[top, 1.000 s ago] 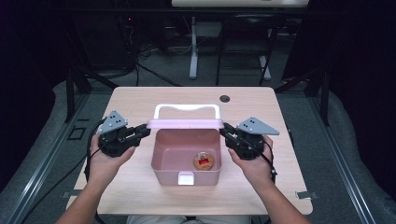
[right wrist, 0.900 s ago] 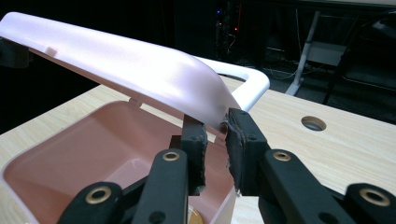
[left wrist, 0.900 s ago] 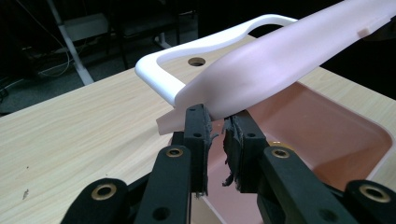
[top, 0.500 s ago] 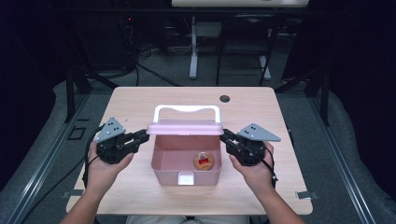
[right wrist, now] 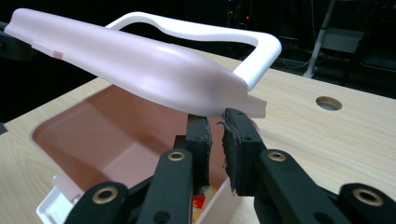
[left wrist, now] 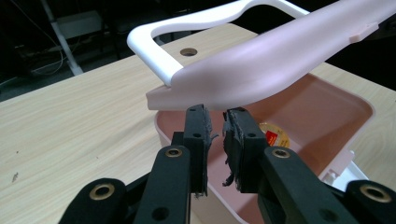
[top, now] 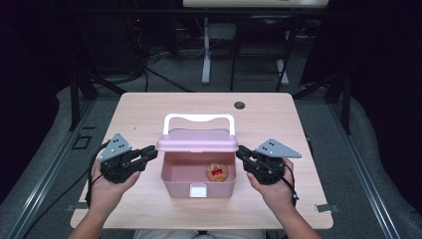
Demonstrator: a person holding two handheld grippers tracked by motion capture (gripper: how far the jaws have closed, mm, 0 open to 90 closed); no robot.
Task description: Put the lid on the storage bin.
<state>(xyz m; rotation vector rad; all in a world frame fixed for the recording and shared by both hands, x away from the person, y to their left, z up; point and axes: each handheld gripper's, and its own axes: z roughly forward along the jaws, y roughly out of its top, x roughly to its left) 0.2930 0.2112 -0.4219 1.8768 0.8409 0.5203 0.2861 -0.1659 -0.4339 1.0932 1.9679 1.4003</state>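
The left gripper (top: 152, 152) sits near the worktop's (top: 149, 109) left edge. Its jaws are almost together with a thin gap and nothing between them, and its tips are tucked under the left end of the pink lid (top: 197, 144). The lid hangs half open over the pink box (top: 179, 189), which stands mid-worktop, closer to the near edge. Because that end seems only to rest on the tips rather than being clamped, the lid could slide off and drop shut if the hand tilts or drifts outward. If one side then lowers faster than the other, the lid would probably twist on its hinge and sit crooked, and the white catch (top: 197, 190) on the front wall would miss. The white handle (top: 199, 118) stands up behind the lid, and a push on it might skid the light box towards the far edge. At the right end, the right gripper (top: 241, 151) props the lid the same way. Its jaws have just been closing a little, with a narrow slit left and nothing in it, and a tip caught between lid and rim would likely jam as the lid comes down. Inside, at the right of the box floor, lies a small round yellowish thing (top: 217, 172) with a red label. Its print is too small to read, and no other writing or brand shows on the box or grippers.
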